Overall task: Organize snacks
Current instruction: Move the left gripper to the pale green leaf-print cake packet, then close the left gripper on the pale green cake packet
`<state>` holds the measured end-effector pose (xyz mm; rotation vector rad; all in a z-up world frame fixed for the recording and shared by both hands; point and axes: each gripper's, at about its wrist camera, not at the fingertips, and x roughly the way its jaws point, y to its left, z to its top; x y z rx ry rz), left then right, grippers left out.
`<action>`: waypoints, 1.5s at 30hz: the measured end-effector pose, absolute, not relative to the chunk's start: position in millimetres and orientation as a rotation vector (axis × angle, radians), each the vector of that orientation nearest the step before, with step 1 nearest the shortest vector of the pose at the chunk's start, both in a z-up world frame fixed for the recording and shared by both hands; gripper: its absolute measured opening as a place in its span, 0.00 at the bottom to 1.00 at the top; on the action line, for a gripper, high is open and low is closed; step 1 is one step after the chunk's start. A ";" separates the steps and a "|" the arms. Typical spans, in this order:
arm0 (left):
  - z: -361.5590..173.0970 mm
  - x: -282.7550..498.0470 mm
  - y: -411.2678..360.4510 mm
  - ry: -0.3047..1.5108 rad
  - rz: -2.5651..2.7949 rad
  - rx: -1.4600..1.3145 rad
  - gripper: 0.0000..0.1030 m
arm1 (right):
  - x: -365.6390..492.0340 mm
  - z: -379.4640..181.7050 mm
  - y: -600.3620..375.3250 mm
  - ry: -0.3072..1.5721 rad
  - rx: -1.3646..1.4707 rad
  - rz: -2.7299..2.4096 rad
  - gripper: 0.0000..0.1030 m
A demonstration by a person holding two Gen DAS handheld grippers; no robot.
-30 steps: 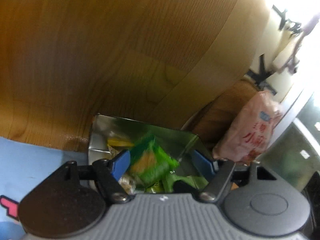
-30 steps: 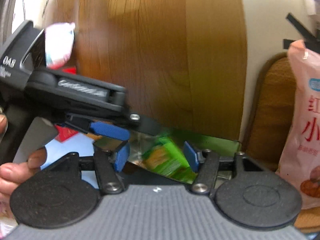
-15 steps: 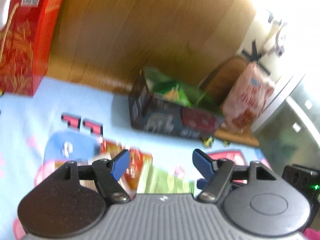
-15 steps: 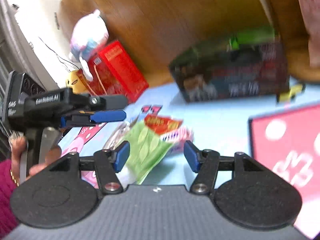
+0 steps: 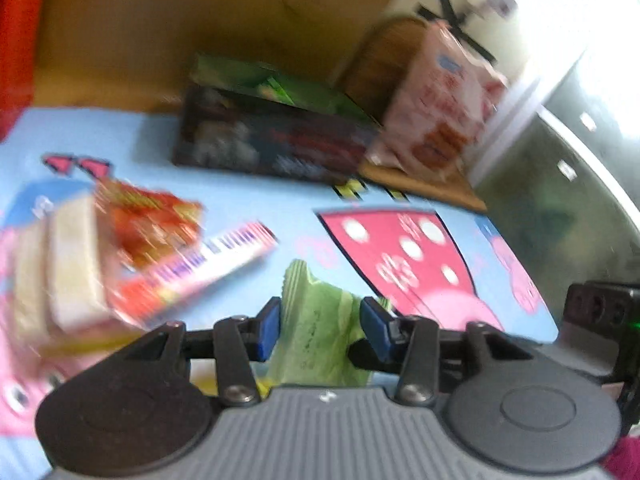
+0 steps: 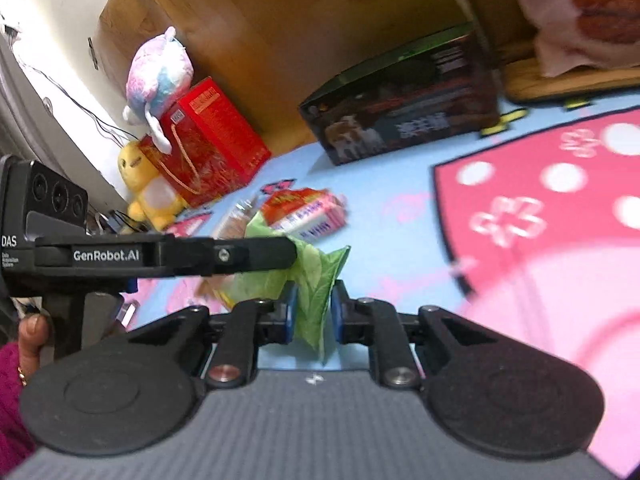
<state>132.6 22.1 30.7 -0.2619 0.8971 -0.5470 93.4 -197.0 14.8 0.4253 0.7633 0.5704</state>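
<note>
A light green snack packet (image 5: 320, 332) lies on the blue play mat, between the fingers of my left gripper (image 5: 322, 322), whose jaws stand apart around it. My right gripper (image 6: 313, 312) is shut on one end of the same green packet (image 6: 316, 284). A red snack pack (image 5: 156, 232) and a pale bread pack (image 5: 68, 264) lie to the left. The dark box (image 5: 272, 140) with green packets inside stands at the far edge of the mat; it also shows in the right wrist view (image 6: 404, 116).
A pink snack bag (image 5: 444, 108) stands on a wooden board right of the box. A red gift box (image 6: 212, 140) and plush toys (image 6: 156, 76) stand at the far left. A wooden wall rises behind. The left gripper body (image 6: 152, 256) crosses the right wrist view.
Both grippers pulled back from the box down to the mat. The right gripper has closed on the green packet; the left gripper's jaws have narrowed around it.
</note>
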 end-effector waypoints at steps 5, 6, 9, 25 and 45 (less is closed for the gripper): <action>28.3 107.0 -13.7 0.863 -0.595 -0.169 0.44 | 70.8 19.1 -210.5 0.742 0.360 0.528 0.21; 28.0 103.1 -19.2 0.861 -0.601 -0.158 0.44 | 67.2 20.4 -211.0 0.734 0.334 0.517 0.21; 26.0 96.8 -32.5 0.857 -0.611 -0.127 0.47 | 58.4 20.3 -208.8 0.705 0.251 0.481 0.26; 28.3 105.6 -45.7 0.878 -0.576 0.009 0.62 | 48.6 3.9 -193.9 0.609 -0.017 0.477 0.62; 23.6 112.1 -61.1 0.932 -0.595 0.016 0.65 | 65.0 6.8 -181.3 0.600 -0.053 0.490 0.45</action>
